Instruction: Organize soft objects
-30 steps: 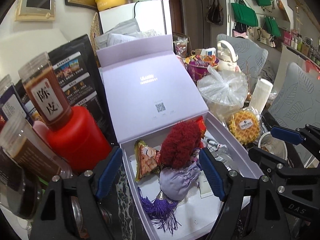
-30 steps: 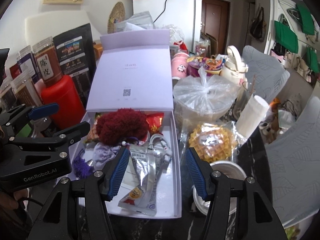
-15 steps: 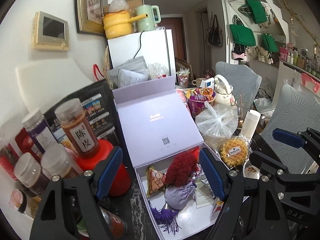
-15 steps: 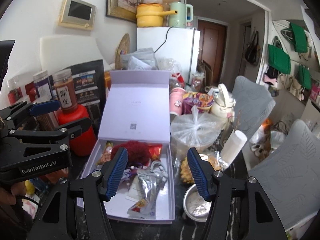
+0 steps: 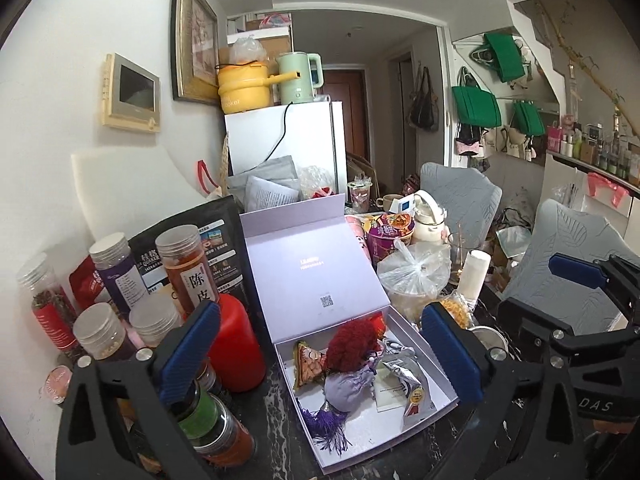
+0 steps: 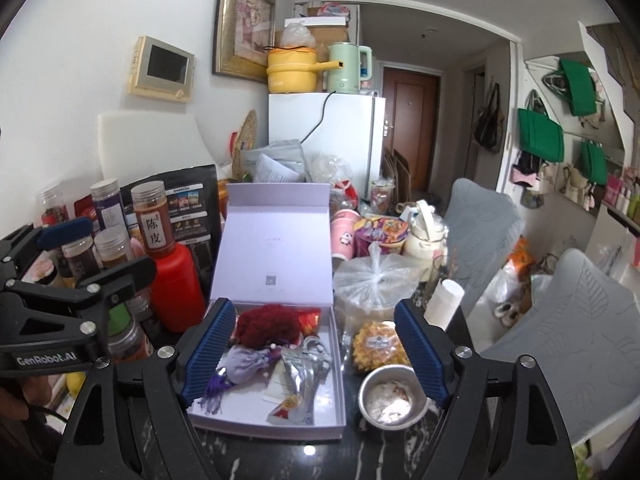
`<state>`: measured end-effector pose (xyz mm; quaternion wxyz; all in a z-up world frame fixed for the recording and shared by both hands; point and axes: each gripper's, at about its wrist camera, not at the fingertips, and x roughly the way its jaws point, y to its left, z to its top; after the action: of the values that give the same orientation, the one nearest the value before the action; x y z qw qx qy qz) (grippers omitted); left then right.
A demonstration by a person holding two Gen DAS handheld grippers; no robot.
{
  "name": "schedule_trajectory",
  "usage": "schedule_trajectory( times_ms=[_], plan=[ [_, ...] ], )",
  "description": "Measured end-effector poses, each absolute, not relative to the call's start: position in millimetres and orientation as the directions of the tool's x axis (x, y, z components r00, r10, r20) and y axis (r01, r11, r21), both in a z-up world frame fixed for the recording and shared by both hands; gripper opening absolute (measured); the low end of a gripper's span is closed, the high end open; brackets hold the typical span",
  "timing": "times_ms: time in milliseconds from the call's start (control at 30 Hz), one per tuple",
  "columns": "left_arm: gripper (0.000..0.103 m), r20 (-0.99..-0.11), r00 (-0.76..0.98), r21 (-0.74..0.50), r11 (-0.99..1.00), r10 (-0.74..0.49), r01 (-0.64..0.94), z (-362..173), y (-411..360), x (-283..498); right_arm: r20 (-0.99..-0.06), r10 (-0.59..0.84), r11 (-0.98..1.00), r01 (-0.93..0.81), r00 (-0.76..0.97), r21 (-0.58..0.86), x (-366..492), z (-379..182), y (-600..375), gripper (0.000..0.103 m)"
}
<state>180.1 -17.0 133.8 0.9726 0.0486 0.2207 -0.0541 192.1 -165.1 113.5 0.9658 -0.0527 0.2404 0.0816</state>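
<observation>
Both wrist cameras sit above and well back from the open lilac box, looking forward and slightly down. The left view stands left of the box, the right view nearly straight before it. Both share the box and the white fridge behind it.

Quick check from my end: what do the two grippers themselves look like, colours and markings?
Both are black angular frames with silver screws, each ending in two fingers with ribbed blue pads. The left gripper shows white "GenRobot.AI" lettering on its side, seen from the right wrist camera. The right gripper shows "DAS" lettering, seen from the left wrist camera. No cables or sleeves show.
</observation>
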Motion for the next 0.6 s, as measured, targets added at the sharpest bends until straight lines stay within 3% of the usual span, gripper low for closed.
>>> schedule_trajectory(
  times_ms=[400, 600],
  plan=[
    [0.102, -0.453, 0.886, 0.067, 0.988, -0.093, 0.138, 125, -12, 143, -0.446, 0.077, 0.985, -0.138, 0.892, -0.106, 138, 104, -165, 0.088],
    [0.102, -0.485, 0.868, 0.066, 0.986, -0.105, 0.156, 107, -13, 124, -0.474, 0.054, 0.989, -0.113, 0.879, -0.098, 118, 88, -166, 0.088]
  ],
)
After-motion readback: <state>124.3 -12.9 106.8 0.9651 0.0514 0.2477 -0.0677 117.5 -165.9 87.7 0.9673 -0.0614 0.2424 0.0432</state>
